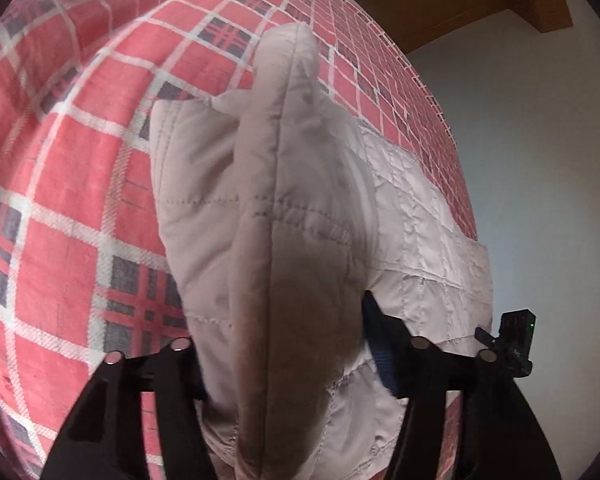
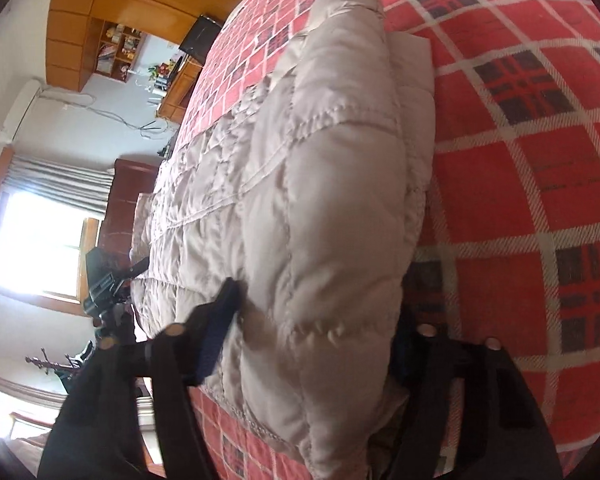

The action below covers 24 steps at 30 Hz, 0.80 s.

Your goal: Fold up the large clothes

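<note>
A pale beige quilted jacket [image 1: 284, 208] lies on a bed with a red plaid blanket [image 1: 72, 184]. In the left wrist view my left gripper [image 1: 288, 364] is shut on a thick raised fold of the jacket, which fills the space between its black fingers [image 1: 384, 356]. In the right wrist view my right gripper [image 2: 316, 332] is shut on a puffy folded edge of the same jacket [image 2: 320, 184], its blue-padded fingers [image 2: 220, 328] pressing into the cloth. The jacket's flat quilted part spreads away behind both folds. The other gripper [image 2: 104, 284] shows at the far side of the jacket.
The red plaid blanket [image 2: 520, 160] covers the whole bed. Beyond the bed are a white wall [image 1: 540, 160], wooden cabinets [image 2: 100, 12], a dark television [image 2: 200, 36], a bright window with curtains [image 2: 40, 224] and a wall air conditioner [image 2: 20, 108].
</note>
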Motion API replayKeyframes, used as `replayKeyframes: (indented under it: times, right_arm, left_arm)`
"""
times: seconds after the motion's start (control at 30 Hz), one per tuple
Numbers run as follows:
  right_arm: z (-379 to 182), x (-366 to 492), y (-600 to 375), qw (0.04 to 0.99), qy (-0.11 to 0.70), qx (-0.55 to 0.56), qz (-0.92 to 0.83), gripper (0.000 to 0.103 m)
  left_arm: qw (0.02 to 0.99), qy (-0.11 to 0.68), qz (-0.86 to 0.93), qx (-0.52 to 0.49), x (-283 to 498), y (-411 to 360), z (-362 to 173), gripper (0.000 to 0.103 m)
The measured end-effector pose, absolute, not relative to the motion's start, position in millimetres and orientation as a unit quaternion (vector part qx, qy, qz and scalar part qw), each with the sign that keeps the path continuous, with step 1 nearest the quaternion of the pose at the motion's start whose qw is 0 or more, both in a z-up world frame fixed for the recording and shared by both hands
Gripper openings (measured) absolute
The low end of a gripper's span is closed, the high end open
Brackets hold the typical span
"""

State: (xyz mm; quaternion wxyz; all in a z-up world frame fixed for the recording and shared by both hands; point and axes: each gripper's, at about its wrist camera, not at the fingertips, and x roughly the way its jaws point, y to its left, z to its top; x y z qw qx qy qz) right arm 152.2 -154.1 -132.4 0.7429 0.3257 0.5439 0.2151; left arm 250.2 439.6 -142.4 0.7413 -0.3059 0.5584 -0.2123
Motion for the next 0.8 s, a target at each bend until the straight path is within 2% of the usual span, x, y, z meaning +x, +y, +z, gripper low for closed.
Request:
replayKeyframes:
  times: [0.03, 0.1, 0.2, 0.5, 0.8]
  right_arm:
    - [-129, 151, -152, 0.743, 0.539, 0.33, 0.22, 0.038]
    - [-117, 149, -149, 0.744, 0.526, 0.345, 0.228, 0.027]
    - [-96, 142, -149, 0.748, 0.513, 0.349, 0.237, 0.02]
    - [-38, 86, -138, 0.757, 0.503, 0.32, 0.267, 0.019]
    - [-37, 1, -126, 0.747, 0.532, 0.309, 0.252, 0.019]
  left_arm:
    - [0.744, 0.555, -0.215, -0.304, 248, 439, -139, 0.041]
    - [0.753, 0.548, -0.219, -0.292, 241, 435, -130, 0.03]
    - [0.753, 0.534, -0.234, -0.307, 234, 444, -114, 0.024]
    - [0.747, 0.528, -0.268, -0.303, 160, 451, -66, 0.023]
    - [0.73, 0.554, -0.263, -0.302, 80, 470, -64, 0.023]
